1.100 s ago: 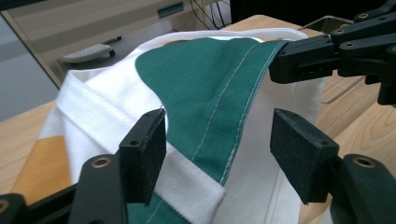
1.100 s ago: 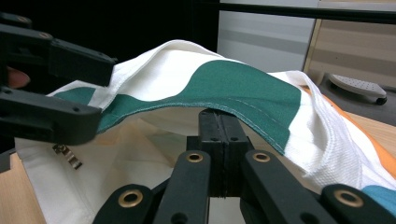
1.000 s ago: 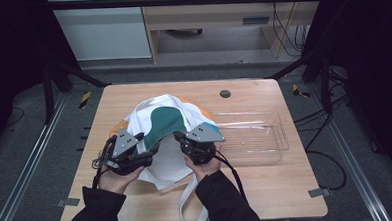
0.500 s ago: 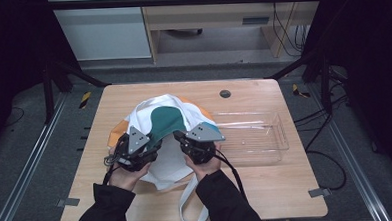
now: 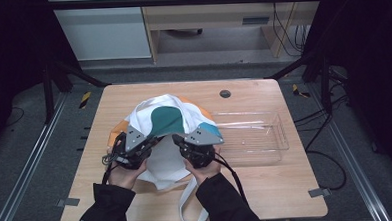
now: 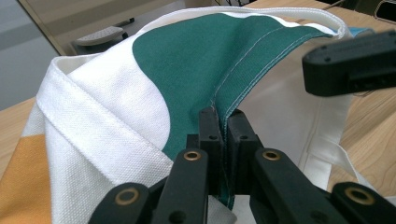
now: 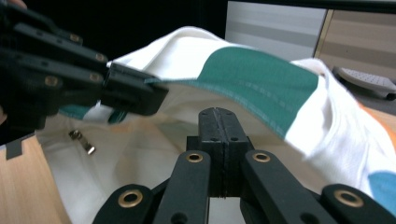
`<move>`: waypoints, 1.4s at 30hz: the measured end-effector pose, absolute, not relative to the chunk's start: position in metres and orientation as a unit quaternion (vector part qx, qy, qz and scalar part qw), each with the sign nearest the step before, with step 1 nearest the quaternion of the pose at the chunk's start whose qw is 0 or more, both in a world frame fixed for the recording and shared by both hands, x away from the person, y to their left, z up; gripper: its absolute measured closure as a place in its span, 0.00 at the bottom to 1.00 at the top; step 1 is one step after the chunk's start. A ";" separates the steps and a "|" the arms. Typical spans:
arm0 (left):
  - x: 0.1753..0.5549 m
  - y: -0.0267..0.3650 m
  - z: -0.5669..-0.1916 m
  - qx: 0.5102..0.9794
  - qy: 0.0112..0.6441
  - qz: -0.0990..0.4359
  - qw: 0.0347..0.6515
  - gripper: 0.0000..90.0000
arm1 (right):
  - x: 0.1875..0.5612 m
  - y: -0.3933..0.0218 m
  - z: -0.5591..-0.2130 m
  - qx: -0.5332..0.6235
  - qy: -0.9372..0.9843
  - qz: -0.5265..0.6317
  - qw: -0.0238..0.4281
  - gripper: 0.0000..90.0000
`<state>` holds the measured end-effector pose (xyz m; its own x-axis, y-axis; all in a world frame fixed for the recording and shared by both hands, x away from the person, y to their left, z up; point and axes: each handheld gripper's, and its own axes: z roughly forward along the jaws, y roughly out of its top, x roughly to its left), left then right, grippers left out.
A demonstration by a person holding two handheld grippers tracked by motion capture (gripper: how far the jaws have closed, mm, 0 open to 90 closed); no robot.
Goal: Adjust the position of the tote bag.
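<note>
Bag [image 5: 167, 124] of white canvas with green, orange and blue patches sits crumpled near the middle of the table [image 5: 268, 197], its mouth held up toward the person. Left gripper [image 5: 144, 142] has just been closing and now clamps the bag's green stitched hem [image 6: 224, 135] between its pads, the cloth plainly pinched in the left gripper view. Right gripper [image 5: 178, 139], just beside the left one at the bag's mouth, has its jaws pressed fully together; in the right gripper view the green rim passes close above the jaw tips, and I cannot tell whether any cloth is caught in them. Inside the bag a small metal zip pull [image 7: 81, 141] lies on the pale lining. Right of the bag, touching its edge, stands a clear plastic tray [image 5: 275, 137], shallow and rectangular. One white strap [image 5: 188, 206] trails from the bag toward the near table edge, between the person's dark sleeves. Beyond the bag a round dark grommet [image 5: 225, 93] is set in the tabletop. The weave is coarse, with doubled seams at the folded rim. Tabletop is light wood with rounded corners; behind it stand a wooden desk and grey floor, with dark surroundings at both sides.
</note>
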<state>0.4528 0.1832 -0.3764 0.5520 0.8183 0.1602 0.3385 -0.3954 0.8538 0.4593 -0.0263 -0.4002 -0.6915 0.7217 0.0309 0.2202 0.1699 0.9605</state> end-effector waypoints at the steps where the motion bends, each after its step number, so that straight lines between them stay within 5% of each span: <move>1: 0.453 0.183 -0.376 0.779 0.372 0.294 0.410 0.96 | 0.458 -0.028 -0.404 0.325 0.733 0.555 0.220 1.00; 42: 0.452 0.187 -0.371 0.754 0.383 0.291 0.448 0.97 | 0.451 -0.016 -0.497 0.354 0.800 0.453 0.171 1.00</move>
